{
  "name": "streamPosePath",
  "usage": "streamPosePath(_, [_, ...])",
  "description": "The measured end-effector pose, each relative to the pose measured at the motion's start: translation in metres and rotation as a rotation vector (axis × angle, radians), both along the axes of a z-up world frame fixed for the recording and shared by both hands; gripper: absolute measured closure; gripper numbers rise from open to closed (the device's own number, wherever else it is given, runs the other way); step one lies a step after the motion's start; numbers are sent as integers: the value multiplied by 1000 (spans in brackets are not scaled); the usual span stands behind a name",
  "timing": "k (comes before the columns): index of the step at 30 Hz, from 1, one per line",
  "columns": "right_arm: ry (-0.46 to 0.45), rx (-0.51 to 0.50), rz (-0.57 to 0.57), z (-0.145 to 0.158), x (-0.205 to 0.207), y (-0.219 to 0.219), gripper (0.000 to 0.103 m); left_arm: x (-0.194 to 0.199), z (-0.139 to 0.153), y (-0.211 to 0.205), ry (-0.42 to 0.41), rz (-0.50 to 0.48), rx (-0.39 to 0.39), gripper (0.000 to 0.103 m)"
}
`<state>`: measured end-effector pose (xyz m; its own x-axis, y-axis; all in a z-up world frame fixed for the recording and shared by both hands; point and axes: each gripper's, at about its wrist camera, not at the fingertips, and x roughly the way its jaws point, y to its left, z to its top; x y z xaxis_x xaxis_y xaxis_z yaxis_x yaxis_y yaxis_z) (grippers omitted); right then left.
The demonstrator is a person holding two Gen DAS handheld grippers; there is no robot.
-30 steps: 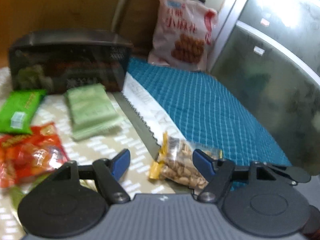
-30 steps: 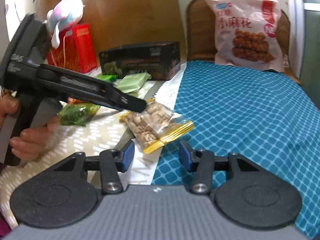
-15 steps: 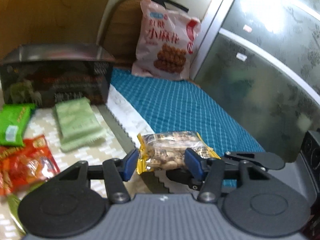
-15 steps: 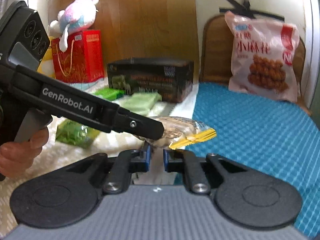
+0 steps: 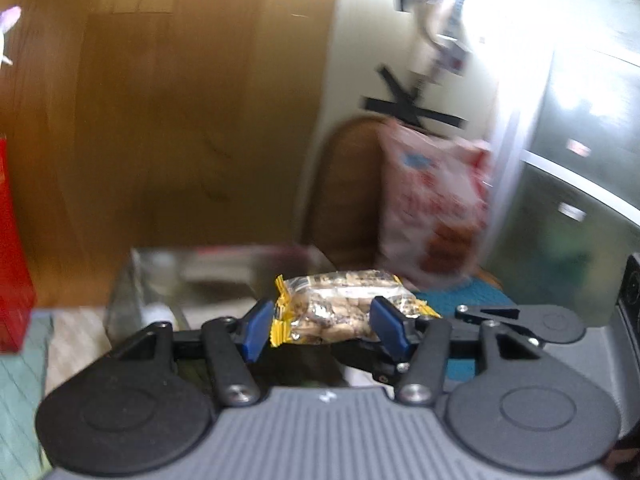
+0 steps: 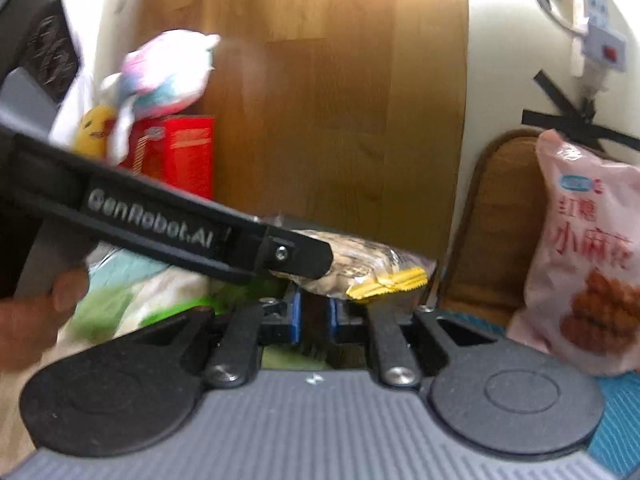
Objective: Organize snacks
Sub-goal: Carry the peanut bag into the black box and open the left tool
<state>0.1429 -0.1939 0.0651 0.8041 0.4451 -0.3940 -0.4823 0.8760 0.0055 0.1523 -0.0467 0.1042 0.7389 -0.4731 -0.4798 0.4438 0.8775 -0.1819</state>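
Mid-air, the left claw [image 5: 322, 326] has a peanut packet [image 5: 344, 304] crosswise between its blue pads, which touch both ends while the jaws are easing apart. The right claw [image 6: 314, 316] sits just under the packet with its pads drawn together. Whether it pinches the wrapper's lower edge cannot be told. The packet hangs above the surface, between the two tools, with a hand [image 6: 28, 320] on the left tool's handle.

The handover looks safest if one claw holds firmly before the other lets go, since the slick wrapper could slip, and if the packet stays level.

Below lie a teal checked cloth [image 6: 616, 400] and a blurred dark box [image 5: 192, 276]. A pink snack bag [image 6: 588, 248] leans on a woven chair back [image 6: 492, 220]. A red box [image 6: 188, 152] and a plush toy [image 6: 164, 72] stand against the wooden wall panel [image 6: 320, 100].
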Motion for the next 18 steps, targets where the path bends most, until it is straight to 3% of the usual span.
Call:
streamPosePath(2, [50,-8,-42,-4,19,0,85,22,-2,-3,24,31,22,46])
streamPosePath(5, [44,25,-58,-6,8,-8,82,33,-10,2,71,56,5,46])
streamPosePath(9, [22,55,-48,-13,-33,-19,82,12,-22,24,79,38,-52,46])
streamPosePath(12, [57,66,-11,-23,-58,-21,78,-13,-29,52,85,47,-103,46])
streamPosePath(16, [132,39,23,-41,-70,-11,73,-42,-39,97,104,137,-146,46])
streamPosePath(18, [151,13,24,-46,-72,-5,65,-55,-45,120,127,190,-164,46])
